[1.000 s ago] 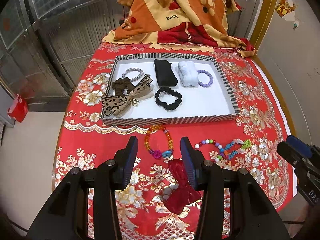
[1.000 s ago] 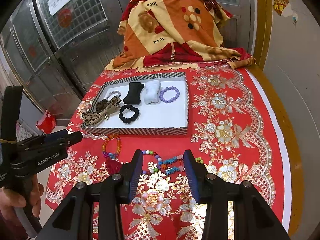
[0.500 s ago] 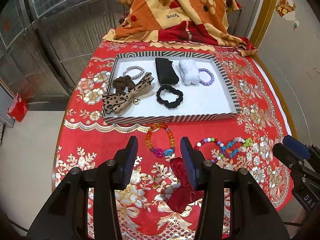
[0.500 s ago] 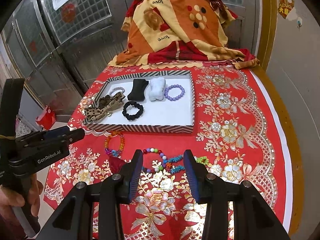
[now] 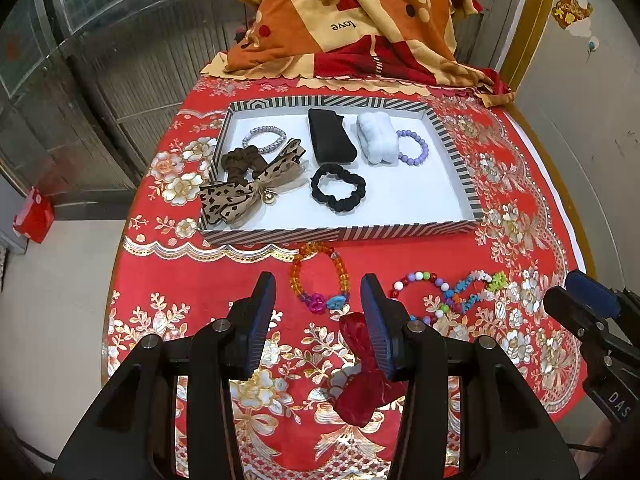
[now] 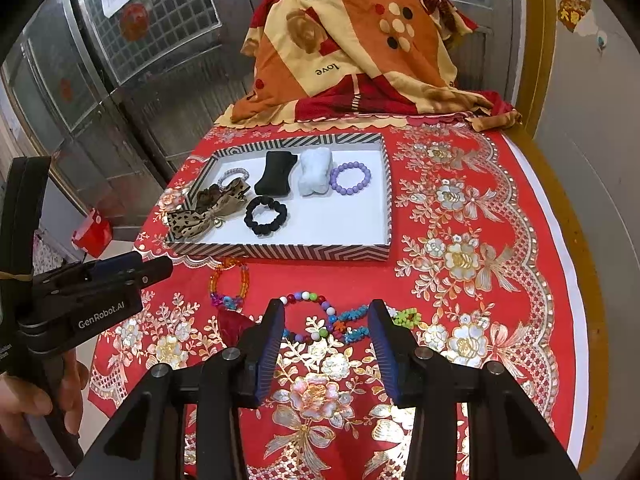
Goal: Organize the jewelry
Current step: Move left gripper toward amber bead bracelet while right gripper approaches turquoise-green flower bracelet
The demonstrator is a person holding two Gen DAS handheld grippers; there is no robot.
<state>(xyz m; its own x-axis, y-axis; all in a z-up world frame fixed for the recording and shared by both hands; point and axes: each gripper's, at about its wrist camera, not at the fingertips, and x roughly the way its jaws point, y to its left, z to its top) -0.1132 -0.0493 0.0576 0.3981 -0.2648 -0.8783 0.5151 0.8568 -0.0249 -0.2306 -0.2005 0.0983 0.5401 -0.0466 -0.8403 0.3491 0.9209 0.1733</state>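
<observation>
I hold both hand-held grippers over a bench (image 5: 168, 264) draped in a red floral cloth, each with jaws apart and nothing between the pads. From the left hand-held gripper (image 5: 316, 312), an orange bead bracelet (image 5: 320, 276) lies on the cloth at about 12 o'clock just ahead of the fingertips, and a red bow (image 5: 362, 376) sits partly hidden behind the right finger. At about 2 o'clock lie a multicoloured bead bracelet (image 5: 420, 292) and, touching it, a turquoise-and-green bead strand (image 5: 480, 286). Beyond them at 12 o'clock stands the striped tray (image 5: 332, 236), holding a leopard-print bow (image 5: 248, 192) over a brown scrunchie (image 5: 240, 160), a silver bracelet (image 5: 264, 138), a black pad (image 5: 332, 140), a white pad (image 5: 378, 138), a purple bead bracelet (image 5: 416, 148) and a black scrunchie (image 5: 338, 192). A patterned blanket (image 5: 360, 28) is heaped at the far end of the bench.

From the right hand-held gripper (image 6: 326, 328), the multicoloured bead bracelet (image 6: 308, 312) and the turquoise-and-green strand (image 6: 356, 322) lie between and just beyond its parted fingers, not gripped. The orange bracelet (image 6: 230, 284) and red bow (image 6: 236, 322) are at 10 o'clock; the tray (image 6: 280, 252) is at 12 o'clock. A hand (image 6: 36, 408) holding the left tool shows at 8 o'clock
</observation>
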